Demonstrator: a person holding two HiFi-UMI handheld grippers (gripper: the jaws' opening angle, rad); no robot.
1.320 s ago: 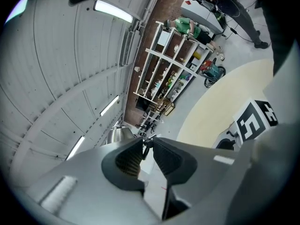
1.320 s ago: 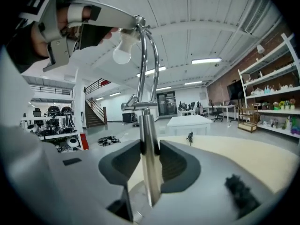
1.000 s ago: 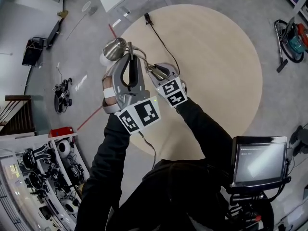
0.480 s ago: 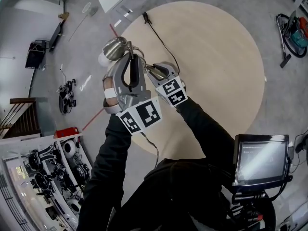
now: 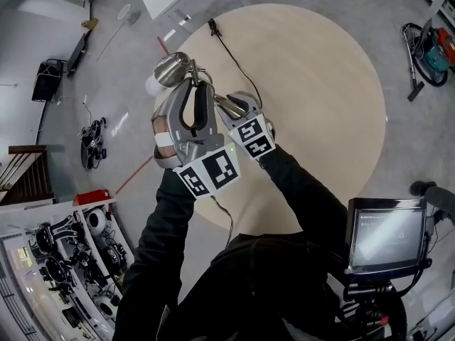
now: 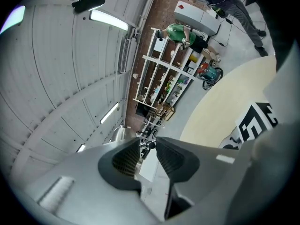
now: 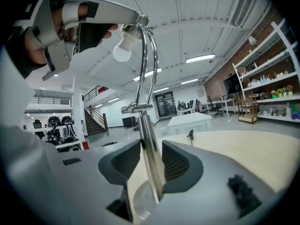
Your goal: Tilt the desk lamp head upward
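A: The polished chrome bell-shaped lamp head [image 5: 170, 69] hangs over the far-left edge of the round pale wooden tabletop [image 5: 313, 105]. Your left gripper [image 5: 192, 78] is right up beside it.

B: That gripper's jaws have just been opening. They now stand well apart with nothing pressed between the pads, and only the distant room shows in the gap. So the head isn't held at this moment.

A: Your right gripper [image 5: 222, 105] has its jaws closed on the chrome lamp stem [image 7: 149, 153], low down, just above the round metal base [image 7: 140, 203]. Keep that clamp firm so the base can't slide.

B: For the tilt, I'd have you take the head squarely near its neck and close fully. Then swing it up slowly about the joint rather than dragging the whole lamp.

A: The right gripper view gives you what the head view hides: the white bulb [image 7: 122, 50], the curved neck above the stem, and the left gripper up at the top.

B: The left gripper view shows only a sliver of chrome beside one jaw. Trust the other two views for aiming.
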